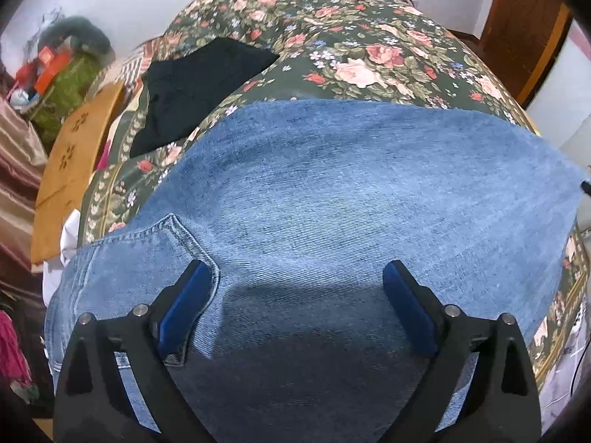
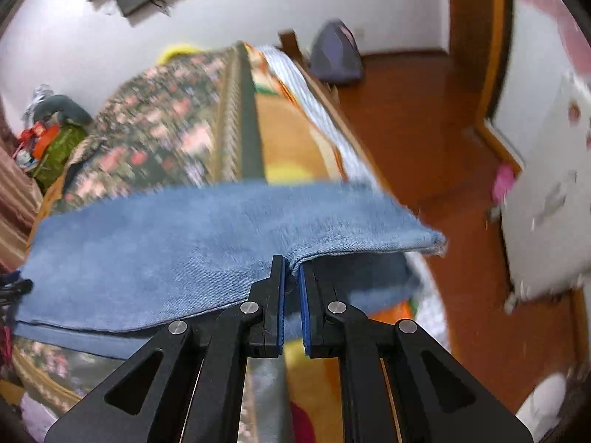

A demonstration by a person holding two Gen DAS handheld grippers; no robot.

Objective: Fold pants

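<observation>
Pants point(image 2: 177, 243), blue denim, pinched at near edge by right gripper point(image 2: 291, 277), jaws nearly closed on a fabric fold. Left gripper point(image 1: 297, 280) spread wide, empty, w/ pads above denim by back pocket point(image 1: 155, 236). Pants lie across floral bedspread point(image 1: 332, 37); black garment point(image 1: 192, 85) far left.

Open floral bedspread point(image 1: 369, 37) beyond the jeans point(image 1: 332, 184); black garment point(image 1: 195, 85) far-left.

Matt blue denim pants point(image 1: 332, 192) — floral cloth bedspread point(image 1: 351, 48), glossy wooden floor point(image 2: 424, 140)
</observation>
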